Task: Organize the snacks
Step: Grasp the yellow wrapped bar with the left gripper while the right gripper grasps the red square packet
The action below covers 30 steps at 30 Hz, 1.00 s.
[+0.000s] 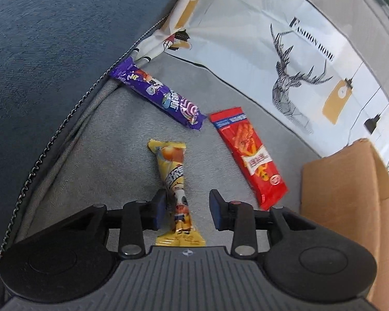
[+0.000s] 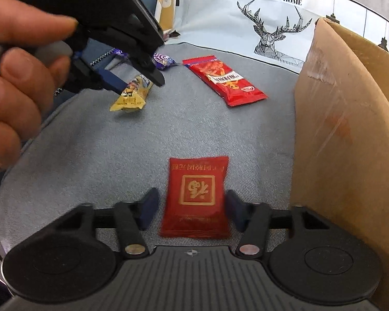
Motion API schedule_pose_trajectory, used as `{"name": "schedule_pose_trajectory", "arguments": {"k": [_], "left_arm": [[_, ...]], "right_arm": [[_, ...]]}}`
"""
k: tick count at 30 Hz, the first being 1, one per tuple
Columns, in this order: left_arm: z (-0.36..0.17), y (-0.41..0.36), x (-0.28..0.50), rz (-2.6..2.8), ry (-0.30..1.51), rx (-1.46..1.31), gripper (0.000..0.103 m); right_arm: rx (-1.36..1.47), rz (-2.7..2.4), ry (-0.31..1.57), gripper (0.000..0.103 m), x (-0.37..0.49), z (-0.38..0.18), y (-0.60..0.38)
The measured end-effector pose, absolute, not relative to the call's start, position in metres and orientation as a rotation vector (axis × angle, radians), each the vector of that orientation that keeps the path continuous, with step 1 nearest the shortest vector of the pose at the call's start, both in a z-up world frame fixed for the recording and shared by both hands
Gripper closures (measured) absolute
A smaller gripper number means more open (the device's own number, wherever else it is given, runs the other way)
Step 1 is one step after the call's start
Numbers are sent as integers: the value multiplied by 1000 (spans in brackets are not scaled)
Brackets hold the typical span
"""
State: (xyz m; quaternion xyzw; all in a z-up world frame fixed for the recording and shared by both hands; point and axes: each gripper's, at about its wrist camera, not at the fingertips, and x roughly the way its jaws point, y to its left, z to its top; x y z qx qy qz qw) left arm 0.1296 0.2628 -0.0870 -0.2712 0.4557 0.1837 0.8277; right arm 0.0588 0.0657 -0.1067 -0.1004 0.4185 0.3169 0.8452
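The yellow snack stick (image 1: 174,181) lies on the grey cushion (image 1: 96,155) between my left gripper (image 1: 186,211) fingers, jaws parted, not yet clenched. My right gripper (image 2: 192,207) straddles the square red packet (image 2: 195,197), also released. I judge both picks are about to close; then each goes into the cardboard box (image 2: 350,134) at right. The long red pack (image 1: 249,155) and purple bar (image 1: 157,94) wait farther off.

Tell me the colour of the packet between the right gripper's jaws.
Red with gold print; the square packet shows best in the right wrist view.
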Motion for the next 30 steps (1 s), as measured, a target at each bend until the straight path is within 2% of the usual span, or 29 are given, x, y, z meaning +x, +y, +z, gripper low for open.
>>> {"name": "schedule_pose_trajectory", "arguments": {"k": [4,5,13,19,25,30], "left_arm": [[-88,264,126,393,976,-549,94],[-87,264,124,391,976,-541,95],[-68,254,86,342,984,-530,96],[-58,249,41,323,1002,-601,96],[-71,251,39,346,1092,-585,95],[-77,251,41,349,1111,-583,87]], "right_arm": [[-186,690,875,58,59,-104,63],[-174,698,870,58,59,-103,63],[-161,765,806,58,49,-93,64],[-167,796,830,57,44,-94,65],[-181,808,879,54,43,-100,68],[-191,800,882,54,41,-101,68]]}}
